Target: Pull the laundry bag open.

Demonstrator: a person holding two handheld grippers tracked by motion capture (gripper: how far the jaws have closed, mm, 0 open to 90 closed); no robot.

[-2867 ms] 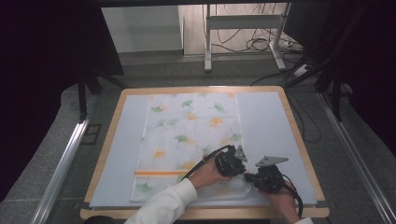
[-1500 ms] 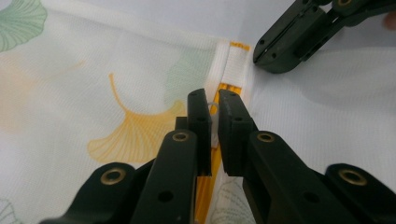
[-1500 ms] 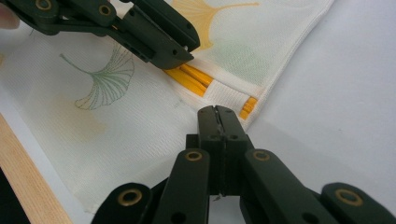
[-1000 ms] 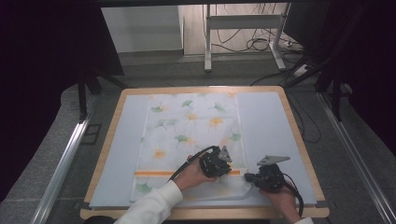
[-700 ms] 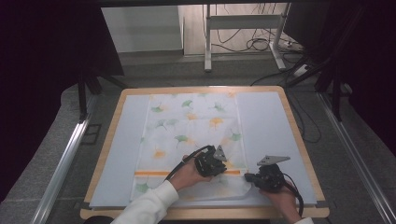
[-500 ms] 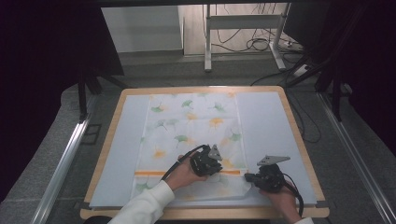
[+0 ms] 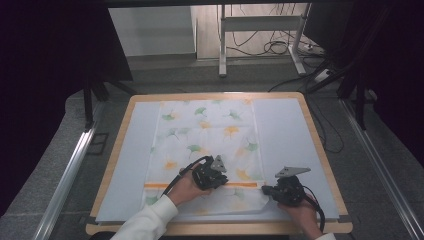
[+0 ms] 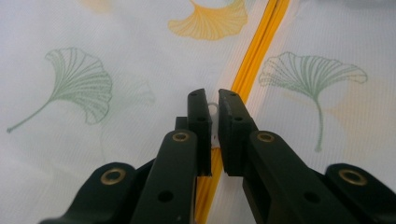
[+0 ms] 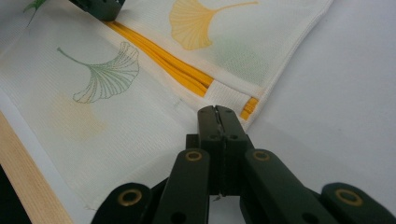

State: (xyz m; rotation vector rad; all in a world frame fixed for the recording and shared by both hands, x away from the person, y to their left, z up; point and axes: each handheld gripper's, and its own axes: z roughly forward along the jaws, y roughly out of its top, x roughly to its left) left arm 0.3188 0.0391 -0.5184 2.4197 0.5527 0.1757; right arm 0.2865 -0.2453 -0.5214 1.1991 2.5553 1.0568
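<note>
A white mesh bag (image 7: 207, 135) printed with ginkgo leaves lies flat on the table. An orange zipper (image 7: 160, 185) runs across its near end. My left gripper (image 7: 220, 181) sits on the zipper about mid-length. In the left gripper view, the left gripper (image 8: 215, 100) is shut on the small white zipper pull (image 8: 213, 111), with the orange zipper (image 8: 261, 51) running ahead of it. My right gripper (image 7: 265, 190) is at the bag's right edge. In the right gripper view, the right gripper (image 9: 218, 112) is shut on the cloth at the zipper's (image 9: 163, 60) end tab.
The bag rests on a white sheet (image 7: 285, 130) over a wooden-rimmed board (image 7: 320, 150). The board's near rim (image 9: 23, 163) runs close to the right gripper. Black cables trail from both grippers. Table legs and floor cables (image 7: 270, 47) lie beyond the board.
My left gripper has slid leftward along the orange zipper, from near the right gripper to about the bag's middle. The right gripper has stayed at the bag's right edge.
</note>
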